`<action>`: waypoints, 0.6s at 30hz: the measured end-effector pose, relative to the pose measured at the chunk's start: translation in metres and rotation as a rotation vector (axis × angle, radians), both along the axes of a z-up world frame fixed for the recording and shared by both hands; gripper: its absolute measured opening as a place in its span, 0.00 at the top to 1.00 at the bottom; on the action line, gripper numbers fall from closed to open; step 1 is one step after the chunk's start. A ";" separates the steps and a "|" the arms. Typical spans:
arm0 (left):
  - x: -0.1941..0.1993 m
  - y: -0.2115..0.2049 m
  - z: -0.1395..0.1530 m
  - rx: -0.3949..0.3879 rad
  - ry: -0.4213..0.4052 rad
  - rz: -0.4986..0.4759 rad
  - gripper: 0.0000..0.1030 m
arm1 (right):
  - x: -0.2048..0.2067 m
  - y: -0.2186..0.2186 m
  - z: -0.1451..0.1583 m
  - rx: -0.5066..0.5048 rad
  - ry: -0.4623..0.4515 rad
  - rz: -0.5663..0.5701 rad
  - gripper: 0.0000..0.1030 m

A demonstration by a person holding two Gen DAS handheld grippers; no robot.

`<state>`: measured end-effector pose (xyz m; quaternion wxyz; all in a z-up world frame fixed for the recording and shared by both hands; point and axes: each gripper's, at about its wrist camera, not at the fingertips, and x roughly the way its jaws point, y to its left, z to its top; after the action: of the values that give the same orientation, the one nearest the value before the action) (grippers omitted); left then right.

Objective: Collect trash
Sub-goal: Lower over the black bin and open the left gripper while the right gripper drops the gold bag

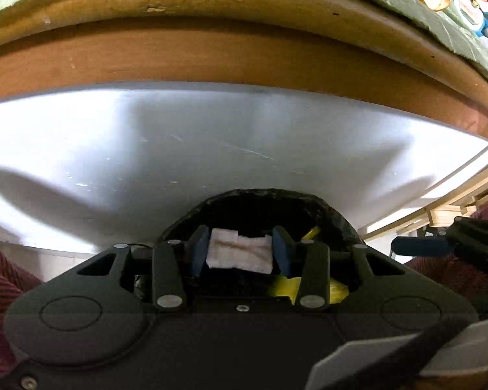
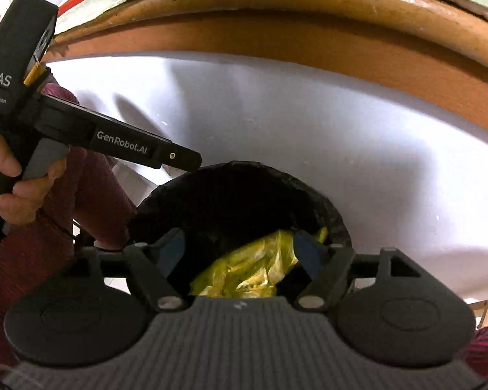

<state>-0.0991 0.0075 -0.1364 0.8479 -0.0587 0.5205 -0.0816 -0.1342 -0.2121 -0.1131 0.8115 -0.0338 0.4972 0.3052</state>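
The left gripper (image 1: 240, 250), a black two-finger tool with blue pads, is clamped on a crumpled white paper tissue (image 1: 239, 253); both pads press its ends. In the left wrist view the tissue sits at the centre, directly over the mouth of a round bin lined with a black plastic bag (image 1: 328, 209), whose rim arcs from nine o'clock over twelve to three o'clock around the fingers. Scraps of crinkled yellow plastic wrapper (image 1: 286, 287) show inside the bin at five o'clock of the tissue.

The right gripper (image 2: 239, 248) stands with its jaws wide apart and nothing pressed between the pads. In the right wrist view the yellow wrapper (image 2: 250, 269) lies loose in the bin below the fingers, at six o'clock of the dark opening; the bag rim (image 2: 312, 191) curves above it. The left tool's black body reaches in from ten o'clock, held by a hand (image 2: 13, 175) with a dark red knitted sleeve (image 2: 94, 201) behind.

A white panel (image 1: 211, 136) under a brown wooden table edge (image 1: 244, 55) fills the background at twelve o'clock in both views.
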 end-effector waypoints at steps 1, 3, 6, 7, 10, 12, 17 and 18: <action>-0.001 0.000 0.001 0.001 -0.001 -0.001 0.59 | 0.000 -0.001 0.002 -0.004 -0.005 -0.006 0.19; -0.001 -0.001 0.003 0.005 -0.006 -0.004 0.59 | -0.002 -0.006 0.009 -0.004 -0.020 -0.020 0.18; -0.001 -0.001 0.004 0.003 -0.010 -0.004 0.58 | -0.005 -0.019 0.023 0.001 -0.048 -0.059 0.18; -0.001 0.000 0.004 0.000 -0.011 -0.004 0.58 | -0.007 -0.025 0.029 0.002 -0.058 -0.078 0.17; -0.002 0.001 0.005 -0.006 -0.012 -0.003 0.58 | -0.013 -0.038 0.048 -0.009 -0.083 -0.133 0.17; -0.004 0.002 0.009 -0.012 -0.022 -0.007 0.57 | -0.018 -0.045 0.060 -0.018 -0.104 -0.159 0.17; -0.009 0.004 0.018 -0.007 -0.054 -0.010 0.52 | -0.036 -0.060 0.090 -0.029 -0.155 -0.200 0.14; -0.011 0.004 0.019 -0.009 -0.057 -0.008 0.52 | -0.037 -0.062 0.093 -0.031 -0.165 -0.206 0.14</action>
<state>-0.1098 0.0118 -0.1174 0.8618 -0.0580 0.4960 -0.0889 -0.1714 -0.2740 -0.0203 0.8760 -0.0201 0.4343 0.2087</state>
